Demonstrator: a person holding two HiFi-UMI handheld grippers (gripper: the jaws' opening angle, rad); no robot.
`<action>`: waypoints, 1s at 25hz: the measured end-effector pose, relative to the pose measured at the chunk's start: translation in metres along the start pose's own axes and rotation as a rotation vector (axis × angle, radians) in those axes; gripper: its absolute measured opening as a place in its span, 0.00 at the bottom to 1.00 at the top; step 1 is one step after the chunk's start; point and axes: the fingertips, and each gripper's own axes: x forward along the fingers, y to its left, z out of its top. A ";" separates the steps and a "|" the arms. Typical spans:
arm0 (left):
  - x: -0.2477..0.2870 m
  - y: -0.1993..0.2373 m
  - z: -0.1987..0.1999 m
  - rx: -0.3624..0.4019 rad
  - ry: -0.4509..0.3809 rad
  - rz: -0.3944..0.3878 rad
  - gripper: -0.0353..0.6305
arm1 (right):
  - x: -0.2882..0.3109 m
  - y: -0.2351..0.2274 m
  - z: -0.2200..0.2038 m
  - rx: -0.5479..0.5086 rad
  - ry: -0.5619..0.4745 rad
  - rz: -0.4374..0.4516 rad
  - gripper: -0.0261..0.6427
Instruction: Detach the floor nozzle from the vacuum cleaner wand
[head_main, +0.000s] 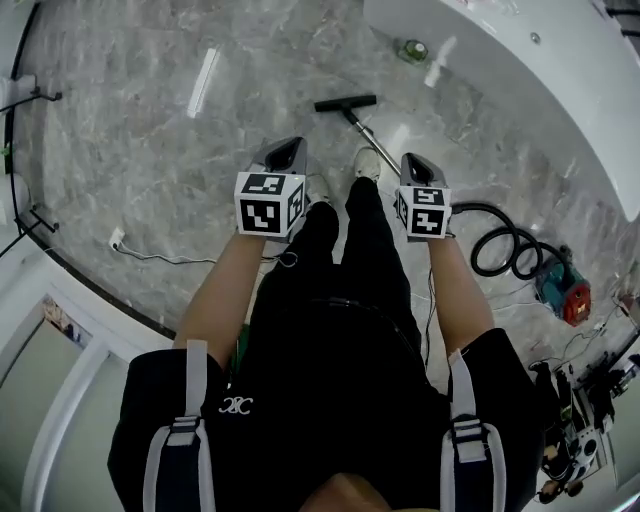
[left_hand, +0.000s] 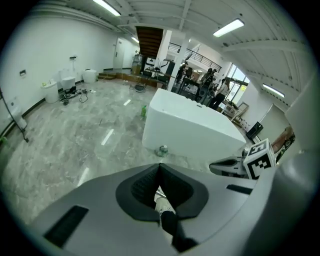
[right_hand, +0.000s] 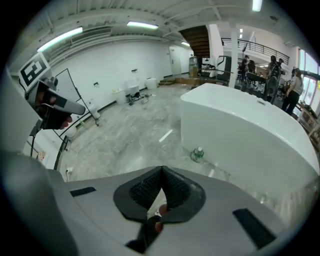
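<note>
While you stand on the grey marbled floor (head_main: 120, 130), a white cable (head_main: 165, 258) trails across it at your far left. Your left gripper (head_main: 290, 150) hangs in front of your left leg and points steeply down. Its own view shows the two jaws pressed together, with nothing caught between the ribbed pads. Ahead of your feet, the black floor nozzle (head_main: 345, 103) lies flat on the floor, well apart from both grippers. It is joined to the silver wand (head_main: 372, 142), which slants back from it past your right shoe (head_main: 367, 166) and passes out of sight behind your right gripper (head_main: 412, 162). That gripper also tilts steeply down, just beside your right leg. Its view shows the jaws closed tip to tip and holding nothing. To its right, the black hose (head_main: 505, 245) coils in loops on the floor and runs to the teal and red vacuum body (head_main: 562, 285). Neither gripper touches any part of the vacuum. Beyond the nozzle, a green bottle (head_main: 412, 50) stands at the foot of the long white counter (head_main: 520, 70), which curves along the upper right.
</note>
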 end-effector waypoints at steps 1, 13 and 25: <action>0.014 0.003 -0.009 0.006 0.019 0.012 0.05 | 0.019 -0.005 -0.006 -0.016 0.018 0.011 0.04; 0.214 0.071 -0.136 -0.120 0.185 0.056 0.05 | 0.240 -0.057 -0.128 0.076 0.296 0.056 0.04; 0.347 0.077 -0.291 -0.345 0.266 0.007 0.05 | 0.420 -0.061 -0.284 -0.201 0.365 0.110 0.04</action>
